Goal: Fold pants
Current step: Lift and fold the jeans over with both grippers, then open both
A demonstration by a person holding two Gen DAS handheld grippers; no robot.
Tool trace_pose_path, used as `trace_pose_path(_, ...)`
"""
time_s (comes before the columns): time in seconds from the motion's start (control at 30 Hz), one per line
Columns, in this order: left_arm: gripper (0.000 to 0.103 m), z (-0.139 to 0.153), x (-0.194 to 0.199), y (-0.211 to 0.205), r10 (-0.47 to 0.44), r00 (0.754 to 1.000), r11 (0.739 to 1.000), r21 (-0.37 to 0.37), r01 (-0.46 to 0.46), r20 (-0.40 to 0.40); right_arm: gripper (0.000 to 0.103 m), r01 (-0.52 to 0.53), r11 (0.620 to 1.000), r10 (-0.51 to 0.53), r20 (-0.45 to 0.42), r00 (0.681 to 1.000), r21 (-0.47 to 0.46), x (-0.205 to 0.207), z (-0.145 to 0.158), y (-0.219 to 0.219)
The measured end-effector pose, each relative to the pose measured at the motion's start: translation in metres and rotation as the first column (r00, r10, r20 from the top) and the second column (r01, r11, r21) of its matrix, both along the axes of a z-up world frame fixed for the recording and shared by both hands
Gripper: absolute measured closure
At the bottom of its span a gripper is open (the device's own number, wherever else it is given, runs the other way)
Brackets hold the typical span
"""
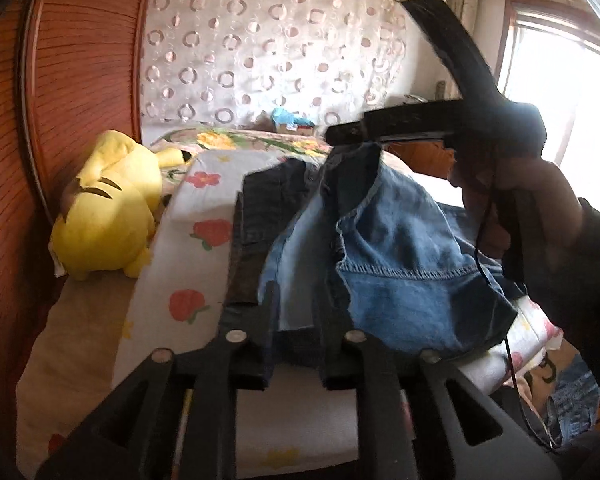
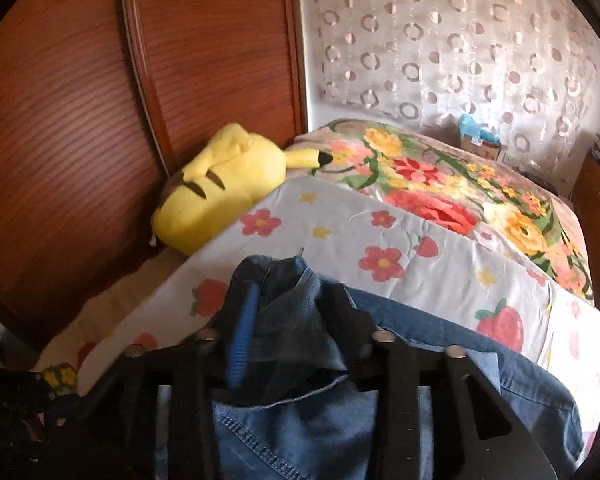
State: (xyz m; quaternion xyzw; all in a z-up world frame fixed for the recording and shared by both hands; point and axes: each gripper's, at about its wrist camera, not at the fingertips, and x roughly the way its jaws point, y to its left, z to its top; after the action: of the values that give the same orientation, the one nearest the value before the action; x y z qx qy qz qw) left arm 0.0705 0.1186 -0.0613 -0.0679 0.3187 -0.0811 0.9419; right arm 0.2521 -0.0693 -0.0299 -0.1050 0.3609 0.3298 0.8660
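denim pants (image 1: pixel 400 248) lie bunched on the strawberry-print sheet (image 1: pixel 204 216); no readable writing shows. left gripper (image 1: pixel 296 320), jaws narrowly parted, has a hem between them at 6 o'clock. right gripper (image 2: pixel 288 308), jaws half open, has a fold loose between them. yellow plush (image 1: pixel 104 216) at 9 o'clock.
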Motion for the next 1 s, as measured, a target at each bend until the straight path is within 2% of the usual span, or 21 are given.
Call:
trace_pose_path(0.03,0.079,0.002,0.0,0.001,0.003,1.0,1.0,0.001,-0.003,0.006,0.047,0.015,1.0,-0.015,0.013,1.0,0.007,-0.001,0.004,-0.005)
trace_pose_path(0.07,0.076,0.004,0.0,0.0,0.0,1.0,1.0,0.002,0.0,0.01,0.047,0.023,0.999,-0.023,0.023,0.999,0.023,-0.004,0.008,-0.012)
trace_pose_path(0.23,0.075,0.006,0.004,-0.012,-0.019,1.0,1.0,0.024,0.018,0.012,0.047,0.016,0.999,-0.018,0.037,0.999,0.052,-0.019,0.022,-0.048)
trace_pose_path(0.47,0.075,-0.009,0.023,-0.028,-0.054,0.998,0.998,0.013,0.054,-0.036,0.047,0.047,0.999,-0.048,0.059,0.997,0.025,-0.049,0.03,-0.105)
trace_pose_path(0.57,0.075,-0.018,0.033,-0.032,-0.052,0.997,0.998,0.038,0.054,-0.06,0.047,0.069,0.998,-0.069,0.07,0.995,0.006,-0.062,0.028,-0.133)
trace_pose_path(0.67,0.075,-0.026,0.039,-0.034,-0.038,0.996,0.998,0.047,0.042,-0.084,0.047,0.096,0.995,-0.096,0.059,0.994,-0.003,-0.069,0.016,-0.156)
trace_pose_path(0.83,0.076,-0.034,0.041,-0.036,-0.043,0.995,0.996,0.069,0.049,-0.09,0.047,0.136,0.99,-0.136,-0.014,0.991,-0.028,-0.07,-0.03,-0.177)
trace_pose_path(0.87,0.083,-0.034,0.041,-0.037,-0.047,0.995,0.996,0.071,0.053,-0.087,0.047,0.143,0.989,-0.144,-0.04,0.989,-0.028,-0.069,-0.043,-0.18)
trace_pose_path(1.0,0.098,-0.032,0.037,-0.04,-0.064,0.996,0.992,0.103,0.071,-0.069,0.047,0.151,0.988,-0.153,-0.078,0.985,-0.023,-0.07,-0.07,-0.184)
